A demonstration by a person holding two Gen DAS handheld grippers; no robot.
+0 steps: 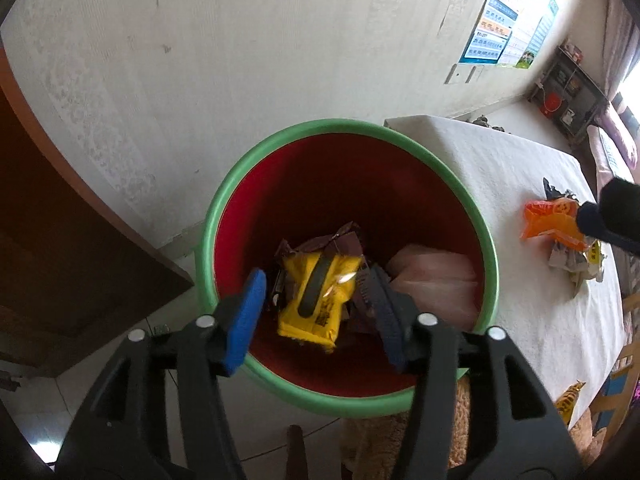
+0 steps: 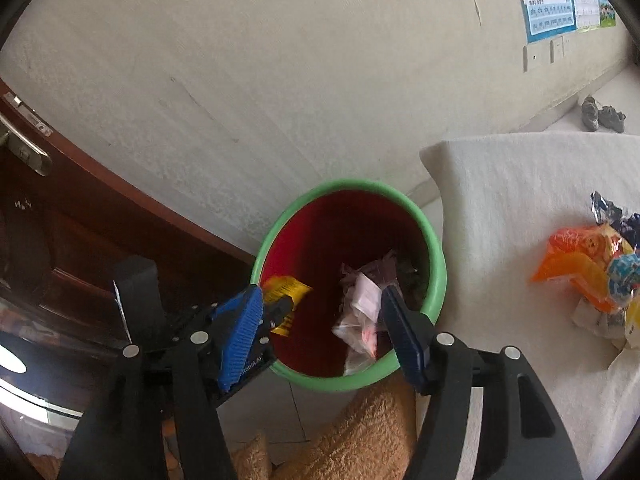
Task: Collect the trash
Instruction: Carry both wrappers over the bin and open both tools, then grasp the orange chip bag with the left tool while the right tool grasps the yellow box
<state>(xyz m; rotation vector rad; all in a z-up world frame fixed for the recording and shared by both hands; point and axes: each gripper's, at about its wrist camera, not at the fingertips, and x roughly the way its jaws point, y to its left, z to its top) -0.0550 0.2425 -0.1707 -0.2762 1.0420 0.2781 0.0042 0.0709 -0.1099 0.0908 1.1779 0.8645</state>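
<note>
Over the green-rimmed red bin [image 1: 352, 128]: left gripper [image 1: 316, 312] released, fingers apart, yellow wrapper [image 1: 316, 300] loose between them. Right gripper [image 2: 320, 328] likewise spread — clear plastic bag [image 2: 360, 316] dropping free, seen best there. Orange packet pile [image 2: 580, 276] on white tabletop [image 2: 500, 200] beside.

No text reads clearly — wall poster [image 2: 550, 4] and yellow wrapper [image 1: 316, 300] print too small.

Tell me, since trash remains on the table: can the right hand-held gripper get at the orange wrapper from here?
Probably yes. The right hand-held gripper is open over the bin, and the orange wrapper lies uncovered on the table beside it, nothing between.
</note>
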